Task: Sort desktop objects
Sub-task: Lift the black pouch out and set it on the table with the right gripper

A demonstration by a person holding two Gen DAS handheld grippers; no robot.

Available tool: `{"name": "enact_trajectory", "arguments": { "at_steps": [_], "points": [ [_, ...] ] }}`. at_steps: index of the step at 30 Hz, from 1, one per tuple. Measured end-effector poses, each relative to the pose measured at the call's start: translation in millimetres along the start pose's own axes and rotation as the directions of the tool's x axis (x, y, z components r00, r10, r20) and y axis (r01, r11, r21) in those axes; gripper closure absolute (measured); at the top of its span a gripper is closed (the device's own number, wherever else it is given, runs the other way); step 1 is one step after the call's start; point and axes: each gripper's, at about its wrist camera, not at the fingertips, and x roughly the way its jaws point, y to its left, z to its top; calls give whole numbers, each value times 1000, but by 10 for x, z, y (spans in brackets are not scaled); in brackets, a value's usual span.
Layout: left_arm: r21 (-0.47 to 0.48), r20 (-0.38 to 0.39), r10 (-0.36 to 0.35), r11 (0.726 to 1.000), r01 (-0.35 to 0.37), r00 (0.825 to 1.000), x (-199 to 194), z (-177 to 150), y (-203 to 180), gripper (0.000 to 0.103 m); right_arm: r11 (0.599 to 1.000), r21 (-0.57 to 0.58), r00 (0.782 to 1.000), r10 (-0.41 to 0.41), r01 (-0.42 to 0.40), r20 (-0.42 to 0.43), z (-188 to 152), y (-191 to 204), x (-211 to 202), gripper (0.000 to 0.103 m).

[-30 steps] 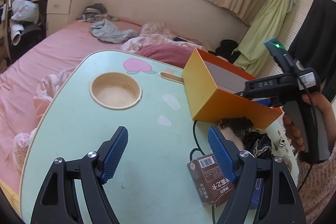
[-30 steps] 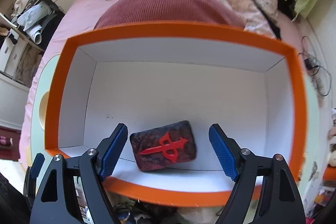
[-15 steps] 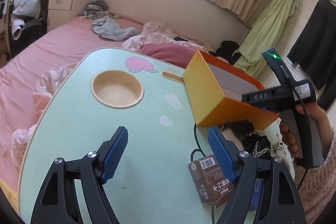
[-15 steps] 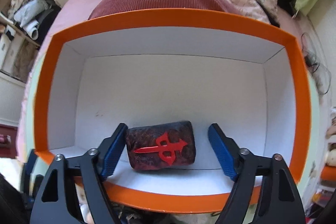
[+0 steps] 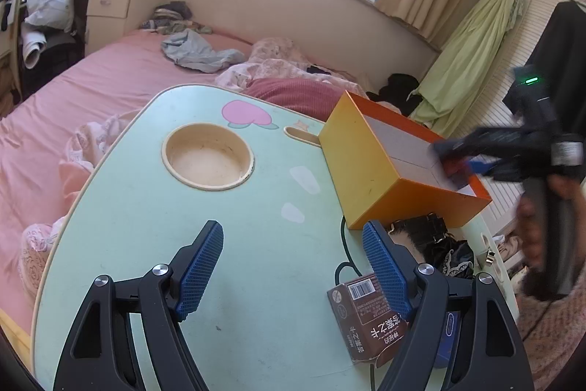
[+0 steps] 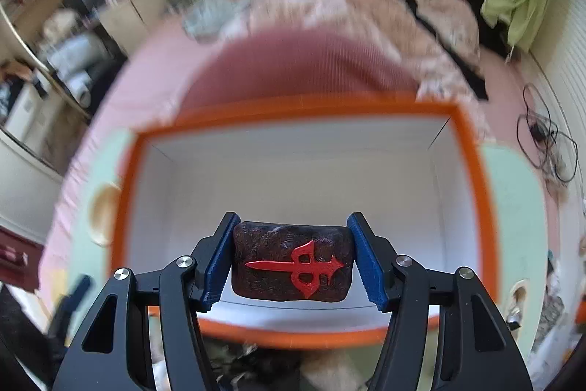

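Fingers [image 6: 216, 266] closing on dark block [image 6: 291, 262], red dagger emblem, orange box [image 6: 483, 207]

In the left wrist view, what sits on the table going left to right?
Round recess → pink peach print → orange box → black tangled heap. The brown carton sits nearer the camera, partly behind the left gripper; its place overlaps.

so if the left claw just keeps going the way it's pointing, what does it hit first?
Probably the bare mint-green tabletop. The left claw stands open with nothing between its pads, angled down at an empty patch short of the round cup recess. The brown carton sits off to its right. Depth is uncertain.
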Motion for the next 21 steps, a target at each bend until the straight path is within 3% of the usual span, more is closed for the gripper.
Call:
{"name": "enact_trajectory", "arguments": {
  "at_steps": [5, 7, 11, 14, 21],
  "points": [
    [3, 0, 6, 1000, -6, 1000, -7, -3, -6, 25, 997, -83, 992, 8, 3, 127, -146, 81, -644, 42],
    [6, 2, 8, 1000, -8, 1000, -12, -3, -10, 25, 994, -104, 989, 37, -22, 141, -307, 47, -786, 42],
    [7, 2, 14, 1000, -14, 1000, -1, 3, -13, 25, 992, -105, 994, 82, -74, 70, -645, -138, -657, 42],
    [8, 2, 17, 1000, -17, 1000, 1, 4, -13, 25, 994, -79, 997, 73, -73, -2, -842, -274, -405, 42],
    [9, 2, 18, 1000, -18, 1000, -1, 4, -13, 25, 996, -75, 999, 41, -43, -33, -1065, -331, -176, 42]
  ]
}}
